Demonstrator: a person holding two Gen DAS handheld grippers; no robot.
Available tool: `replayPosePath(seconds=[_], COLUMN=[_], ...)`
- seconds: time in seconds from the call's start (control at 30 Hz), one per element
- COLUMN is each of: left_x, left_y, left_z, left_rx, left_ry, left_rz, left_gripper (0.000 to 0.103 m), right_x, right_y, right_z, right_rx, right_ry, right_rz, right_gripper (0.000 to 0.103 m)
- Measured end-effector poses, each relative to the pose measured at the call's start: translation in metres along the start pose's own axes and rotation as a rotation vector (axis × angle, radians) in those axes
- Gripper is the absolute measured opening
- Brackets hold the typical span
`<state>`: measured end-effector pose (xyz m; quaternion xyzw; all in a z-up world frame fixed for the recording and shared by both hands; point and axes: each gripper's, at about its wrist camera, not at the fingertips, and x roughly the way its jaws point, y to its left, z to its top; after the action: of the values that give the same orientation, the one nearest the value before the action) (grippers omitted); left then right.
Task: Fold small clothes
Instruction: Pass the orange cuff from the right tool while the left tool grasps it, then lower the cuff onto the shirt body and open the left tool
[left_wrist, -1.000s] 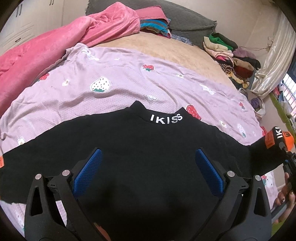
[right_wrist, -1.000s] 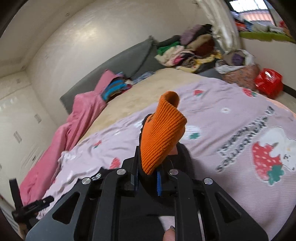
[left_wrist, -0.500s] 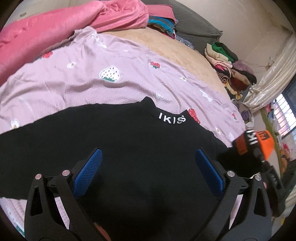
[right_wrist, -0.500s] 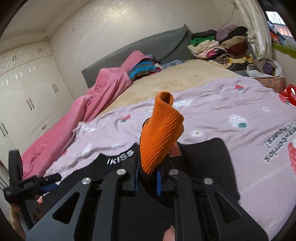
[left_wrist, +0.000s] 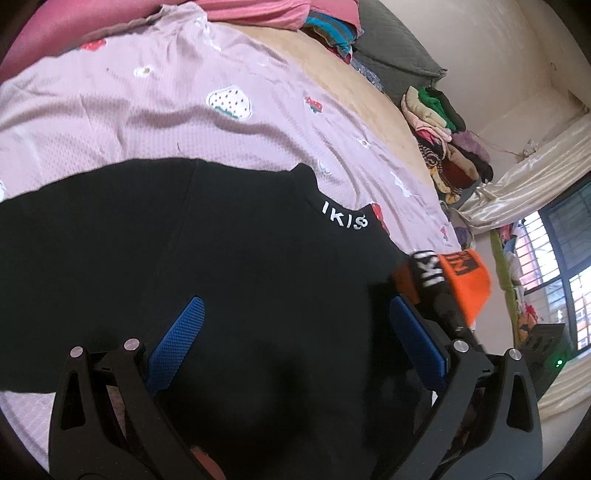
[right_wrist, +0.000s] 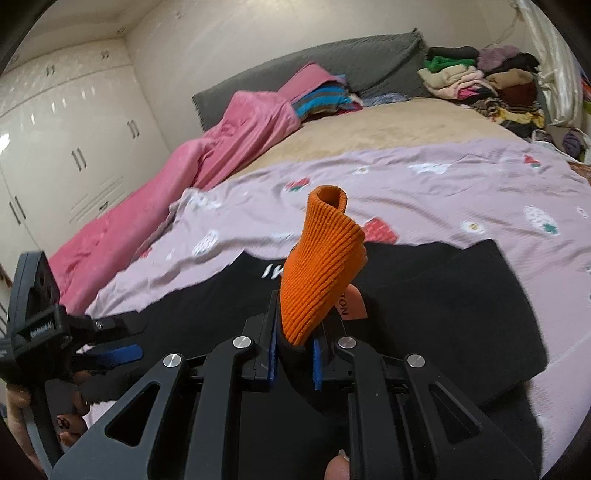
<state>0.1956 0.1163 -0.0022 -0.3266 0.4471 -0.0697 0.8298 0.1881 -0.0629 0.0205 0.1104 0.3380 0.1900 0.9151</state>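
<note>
**A:** Your right gripper (right_wrist: 293, 354) is clamped on the orange cuff (right_wrist: 319, 273) of the black top (left_wrist: 229, 280), carrying the sleeve in over the body. The top lies flat on the lilac sheet (left_wrist: 147, 110), collar lettering up. Your left gripper (left_wrist: 295, 339) is spread wide above the chest, holding nothing.

**B:** What can go wrong from here?

**A:** You hold only the cuff, so the sleeve behind it may sag and bunch, and the fold could land crooked. Nothing pins the body either; a hard pull could drag the whole top across the sheet. The cuff in the left view (left_wrist: 463, 284) is also just beside your left gripper's right finger, so the two tools could bump.

**B:** And against a second ago?

**A:** Then the cuff sat out at the far right edge of the left view, over the sheet. Now it has come in next to the left gripper, above the black fabric. The left gripper has stayed wide.
</note>
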Motion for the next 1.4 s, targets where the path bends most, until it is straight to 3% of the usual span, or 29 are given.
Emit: replayPosePath(seconds=[0.27,0.37,0.4,0.53,0.67,0.83,0.9,0.97,1.07,1.23,1.4], left_x=[0.001,0.003,0.004,0.013,0.029,0.052,0.062,0.068,0.075,0.033,-0.013], left_y=[0.016,0.019,0.019,0.016,0.008,-0.002,-0.008,-0.017,-0.034,-0.057,-0.06], left_z=[-0.002,-0.002,-0.002,-0.006,-0.012,-0.018,-0.02,-0.022,-0.024,-0.016,-0.012], left_rx=[-0.039,-0.053,-0.054,-0.051,-0.031,-0.013,0.006,0.043,0.113,0.183,0.22], left_ry=[0.016,0.023,0.027,0.054,0.1,0.147,0.155,0.162,0.182,0.07,-0.044], left_rz=[-0.059,-0.077,-0.078,-0.095,-0.105,-0.064,-0.031,-0.007,0.024,-0.03,-0.013], left_gripper=[0.091,0.082,0.08,0.068,0.056,0.049,0.041,0.018,0.008,0.007,0.007], right_x=[0.03,0.035,0.036,0.027,0.005,-0.022,-0.033,-0.043,-0.053,-0.068,-0.074], right_y=[0.03,0.037,0.04,0.051,0.048,0.021,0.008,-0.005,-0.019,-0.037,-0.046], right_z=[-0.02,-0.028,-0.033,-0.044,-0.054,-0.055,-0.054,-0.052,-0.048,-0.044,-0.039], right_rx=[-0.038,-0.039,-0.046,-0.081,-0.093,-0.047,-0.029,-0.01,0.009,0.024,0.034], right_ry=[0.075,0.11,0.132,0.166,0.172,0.151,0.139,0.125,0.104,0.073,0.046], right_rz=[0.042,0.069,0.09,0.143,0.172,0.13,0.104,0.068,0.047,0.001,-0.03], right_gripper=[0.022,0.034,0.043,0.054,0.056,0.056,0.056,0.056,0.057,0.057,0.057])
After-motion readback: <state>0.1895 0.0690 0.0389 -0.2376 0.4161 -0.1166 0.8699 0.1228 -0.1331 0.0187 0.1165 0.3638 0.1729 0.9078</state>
